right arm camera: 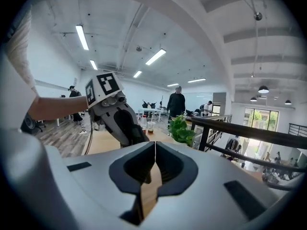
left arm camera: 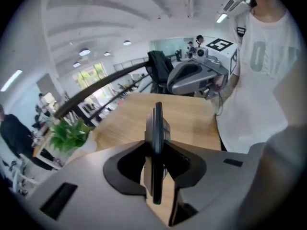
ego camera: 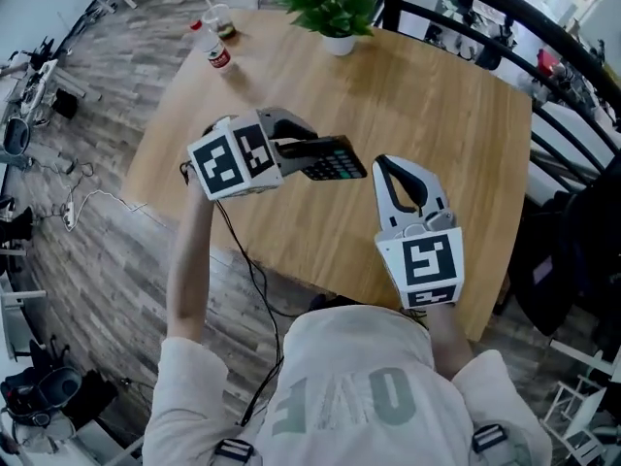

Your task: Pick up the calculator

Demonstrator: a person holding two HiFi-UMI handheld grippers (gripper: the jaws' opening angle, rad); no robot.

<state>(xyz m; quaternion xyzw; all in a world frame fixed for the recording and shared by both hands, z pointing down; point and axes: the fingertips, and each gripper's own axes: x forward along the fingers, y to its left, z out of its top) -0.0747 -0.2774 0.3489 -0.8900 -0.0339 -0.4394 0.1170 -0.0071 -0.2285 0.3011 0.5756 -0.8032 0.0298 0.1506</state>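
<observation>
The left gripper (ego camera: 309,149) clamps the calculator (ego camera: 335,160) by one end. Its own view shows the dark slab (left arm camera: 157,143) edge-on between the pads, keys facing right. The calculator hangs above the wooden table (ego camera: 437,134), clear of it. The right gripper (ego camera: 386,168) hovers just beside it, jaws pressed together with nothing between them. At the table's far edge stand a potted plant (ego camera: 335,13), a small bottle (ego camera: 215,51) and what looks like a cup (ego camera: 221,19) with a straw.

I see the black calculator (left arm camera: 157,121) between the jaws of my grey left gripper (left arm camera: 156,153); beyond them, tan woodgrain table (left arm camera: 196,123).
</observation>
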